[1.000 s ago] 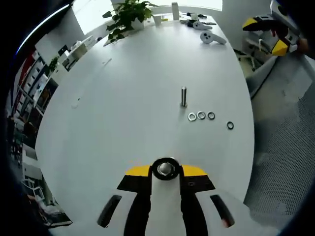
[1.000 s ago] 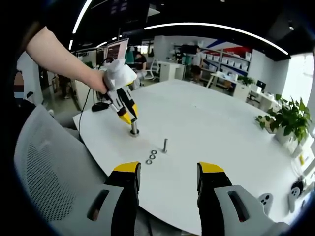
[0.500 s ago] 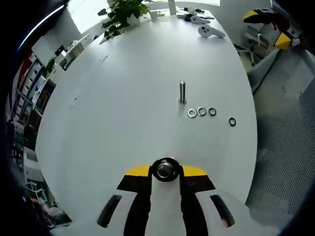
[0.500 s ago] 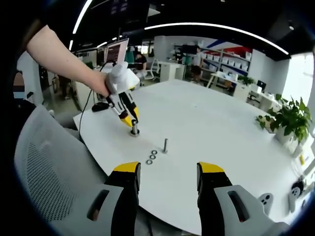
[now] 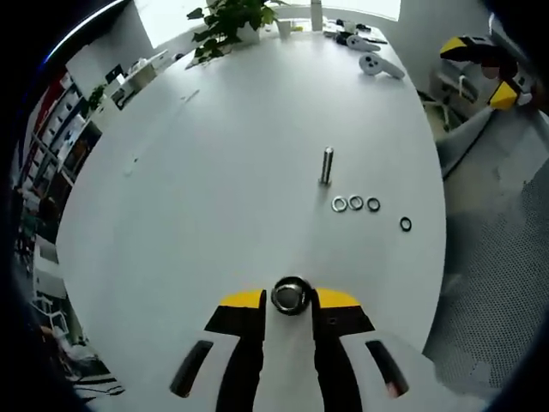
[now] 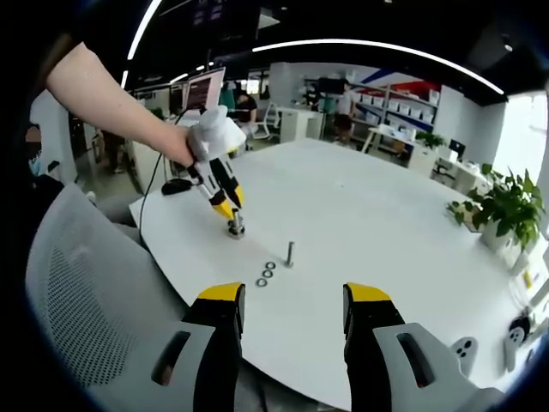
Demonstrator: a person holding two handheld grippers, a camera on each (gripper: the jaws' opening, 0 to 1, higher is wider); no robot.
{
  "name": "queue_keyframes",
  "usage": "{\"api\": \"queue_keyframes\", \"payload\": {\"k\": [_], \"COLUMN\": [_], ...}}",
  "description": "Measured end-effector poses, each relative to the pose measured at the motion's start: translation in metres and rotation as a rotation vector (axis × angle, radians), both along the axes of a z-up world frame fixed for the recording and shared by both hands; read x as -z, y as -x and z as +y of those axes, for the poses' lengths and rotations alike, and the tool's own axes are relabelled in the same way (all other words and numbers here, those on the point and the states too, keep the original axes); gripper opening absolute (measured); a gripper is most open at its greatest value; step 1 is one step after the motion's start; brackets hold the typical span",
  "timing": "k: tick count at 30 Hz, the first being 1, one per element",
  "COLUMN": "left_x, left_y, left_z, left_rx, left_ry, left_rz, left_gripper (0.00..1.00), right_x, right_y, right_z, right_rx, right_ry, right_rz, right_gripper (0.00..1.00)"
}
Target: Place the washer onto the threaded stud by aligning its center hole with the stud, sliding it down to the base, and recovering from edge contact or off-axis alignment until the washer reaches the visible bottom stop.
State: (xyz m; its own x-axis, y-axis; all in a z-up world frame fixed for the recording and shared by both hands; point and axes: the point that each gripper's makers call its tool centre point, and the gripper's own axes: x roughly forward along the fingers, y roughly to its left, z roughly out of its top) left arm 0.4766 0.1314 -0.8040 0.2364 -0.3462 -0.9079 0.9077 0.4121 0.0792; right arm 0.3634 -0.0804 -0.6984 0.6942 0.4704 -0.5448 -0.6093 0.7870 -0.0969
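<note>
Washers are lying loose on the white table [image 5: 214, 172]: three pale ones [image 5: 356, 203] are sitting in a short row just beside the foot of the threaded stud [image 5: 327, 165], and a fourth, darker washer [image 5: 405, 224] is lying a little apart from that row, nearer the table's edge. In the right gripper view the row of washers [image 6: 265, 274] is lying just beside the same stud [image 6: 290, 253], which is standing upright and bare, with nothing threaded on it.

Closer to the left gripper [image 5: 291, 302], a second metal fastener [image 5: 291, 295] is standing on the table; the jaws are closing in on either side of it, though whether they are actually pinching it cannot be told from the left gripper view. From the right gripper view, the left gripper [image 6: 230, 213] is pointing steeply down at that fastener [image 6: 235, 227], held by a person's hand [image 6: 176, 146] with a bare forearm reaching in from the left.

The right gripper [image 6: 292, 318] is hovering off the table's near edge with its fingers spread wide and nothing between them. A grey mesh chair [image 6: 77, 292] is sitting beside the table, a potted plant [image 6: 506, 210] is standing at the far side, and white controllers [image 5: 375, 65] are lying near the far end.
</note>
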Motion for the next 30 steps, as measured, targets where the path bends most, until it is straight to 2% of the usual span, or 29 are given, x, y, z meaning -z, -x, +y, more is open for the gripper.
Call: {"api": "queue_keyframes", "payload": {"k": [5,9,14,22,30], "left_x": [-0.013,-0.027,-0.037,-0.06,-0.089], "left_y": [0.004,0.007,0.024,0.043,0.064], "left_z": [0.002,-0.001,0.002,0.005,-0.004], "left_rx": [-0.07,-0.19,-0.228,-0.34,-0.439], "left_ry": [0.056,0.173,0.22,0.319,0.434], "left_rz": [-0.023,-0.034,-0.058,-0.107,-0.166], "left_gripper": [0.19,0.2,0.2,0.21,0.22], "right_x": [0.0,0.001,0.003,0.003,0.005], "right_y": [0.0,0.002,0.004,0.004,0.005], "right_z": [0.001,0.003,0.006,0.006,0.005], "right_rx": [-0.005,-0.022,-0.036,-0.033,-0.031], "right_ry": [-0.002,0.003,0.007,-0.001,-0.008], "right_rz": [0.001,0.005,0.012,0.016,0.028], "right_gripper": [0.48,0.48,0.48,0.48,0.48]}}
